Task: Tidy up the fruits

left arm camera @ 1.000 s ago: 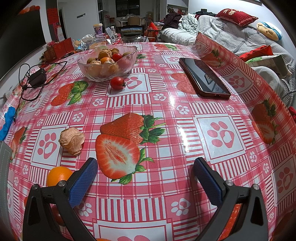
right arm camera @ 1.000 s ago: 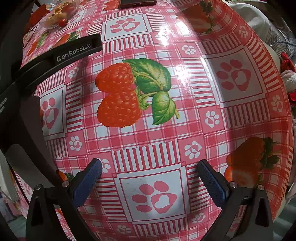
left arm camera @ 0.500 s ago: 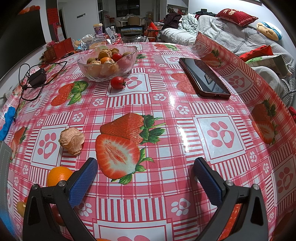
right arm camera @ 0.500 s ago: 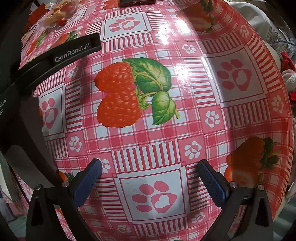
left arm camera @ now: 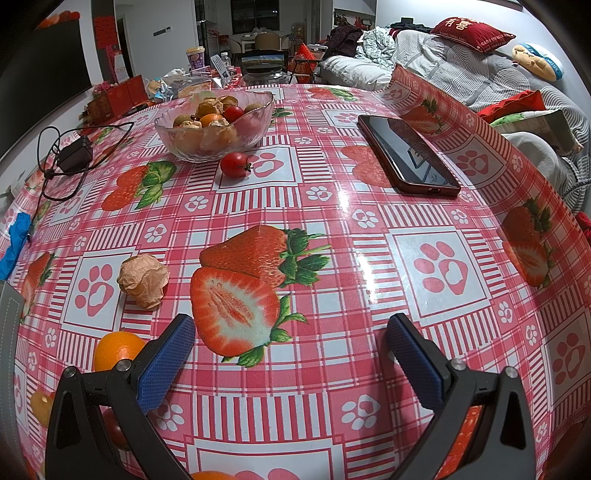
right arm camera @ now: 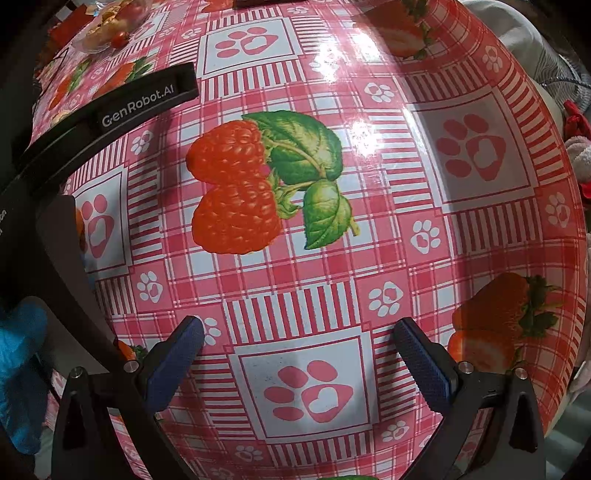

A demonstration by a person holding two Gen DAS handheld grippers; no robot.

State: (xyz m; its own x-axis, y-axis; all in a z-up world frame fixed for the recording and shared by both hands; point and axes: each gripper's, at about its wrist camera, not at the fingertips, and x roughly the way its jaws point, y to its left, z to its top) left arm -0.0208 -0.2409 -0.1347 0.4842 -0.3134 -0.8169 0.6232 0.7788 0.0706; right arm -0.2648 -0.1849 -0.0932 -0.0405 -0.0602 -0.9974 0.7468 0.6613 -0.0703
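In the left wrist view a glass bowl [left arm camera: 255, 127] of mixed fruit stands at the far side of the table. A cherry tomato [left arm camera: 235, 164] lies just in front of it. Nearer, a papery husked fruit [left arm camera: 144, 278] and an orange [left arm camera: 117, 349] lie left of my left gripper [left arm camera: 290, 349], which is open with nothing between its fingers. A small yellow fruit [left arm camera: 41, 406] and a dark red fruit [left arm camera: 115, 426] sit behind its left finger. My right gripper [right arm camera: 297, 350] is open over bare tablecloth. The bowl [right arm camera: 103, 33] shows small at the top left there.
A phone [left arm camera: 406, 153] lies on the red checked tablecloth [left arm camera: 369, 258] at the right. A charger with cable [left arm camera: 74, 157] sits far left. Boxes and jars crowd the far edge. A sofa with cushions [left arm camera: 472, 31] is beyond. The left gripper's body [right arm camera: 110, 118] crosses the right wrist view.
Almost nothing has moved. The small yellow fruit at the lower left edge has come into the left wrist view.
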